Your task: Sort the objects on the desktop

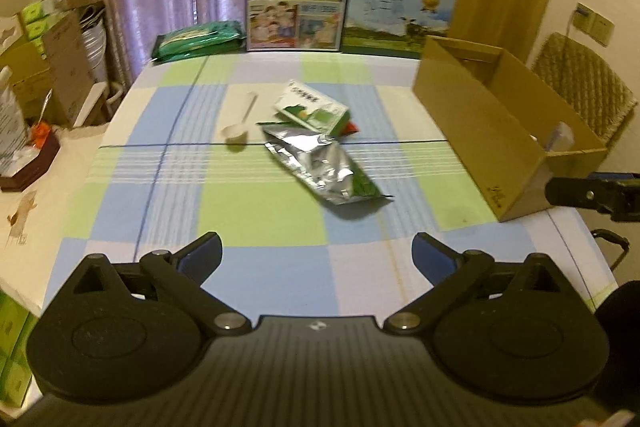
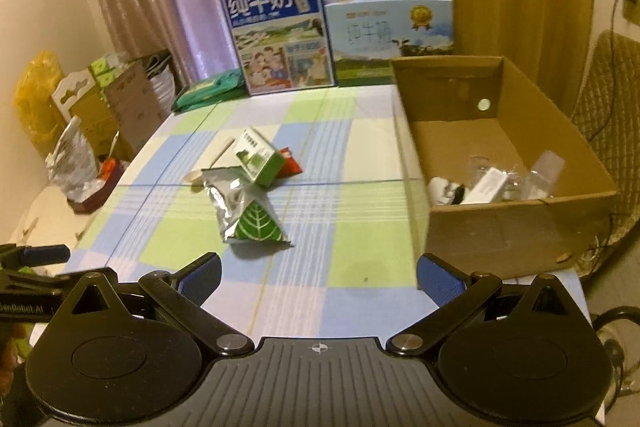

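- A checked cloth covers the counter [image 1: 132, 187], curtains behind.
- Left gripper [image 1: 316, 255] and right gripper [image 2: 318, 277]: both spread wide, empty.
- Foil pouch [image 1: 320, 163] lies ahead, touching the green carton [image 1: 316, 109]; cardboard box [image 2: 520, 227] ahead-right.
- Risk: slick crumpled foil may slip from the pads.

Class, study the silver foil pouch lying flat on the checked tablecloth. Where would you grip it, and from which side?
Probably the silver foil pouch is best taken at its near sealed edge, by the green leaf print, coming from the near side with the fingers low and level. It lies flat and crumpled, and a green box crowds its far end.
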{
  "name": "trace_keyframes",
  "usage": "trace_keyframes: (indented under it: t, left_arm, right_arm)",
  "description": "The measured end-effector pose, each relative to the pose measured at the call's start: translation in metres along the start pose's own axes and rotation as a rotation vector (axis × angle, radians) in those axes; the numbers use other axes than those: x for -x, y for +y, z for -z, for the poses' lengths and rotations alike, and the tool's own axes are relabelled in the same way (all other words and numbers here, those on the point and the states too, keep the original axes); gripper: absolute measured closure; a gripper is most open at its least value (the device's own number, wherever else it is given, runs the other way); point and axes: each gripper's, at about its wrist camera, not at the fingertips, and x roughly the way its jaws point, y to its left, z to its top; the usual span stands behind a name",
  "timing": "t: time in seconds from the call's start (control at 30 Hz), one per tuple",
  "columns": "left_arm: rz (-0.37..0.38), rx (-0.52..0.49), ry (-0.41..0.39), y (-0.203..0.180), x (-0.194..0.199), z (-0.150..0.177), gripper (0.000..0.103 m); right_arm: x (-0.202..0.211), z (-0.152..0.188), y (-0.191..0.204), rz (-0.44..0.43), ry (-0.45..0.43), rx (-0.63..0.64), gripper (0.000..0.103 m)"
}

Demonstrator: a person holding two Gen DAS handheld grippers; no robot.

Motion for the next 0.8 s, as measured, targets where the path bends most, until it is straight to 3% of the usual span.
trace_keyframes:
  t: [0.33, 0.63, 0.8]
  left_arm:
    - [0.004, 0.032, 0.011, 0.016, -0.02, -0.008, 0.004]
    - [0.053, 0.063, 0.045, 0.017, -0.063, -0.022, 0.004]
    - [0.073, 0.079, 0.062, 0.016, -0.093, -0.034, 0.004]
  right_arm:
    - [-0.023, -0.008, 0.012, -0.01, 0.022, 0.037, 0.002]
    - [-0.051, -0.035, 0.013, -0.031, 0.008, 0.073, 0.002]
    - [-0.08, -0.053, 0.004, -0.088, 0.015, 0.006, 0.002]
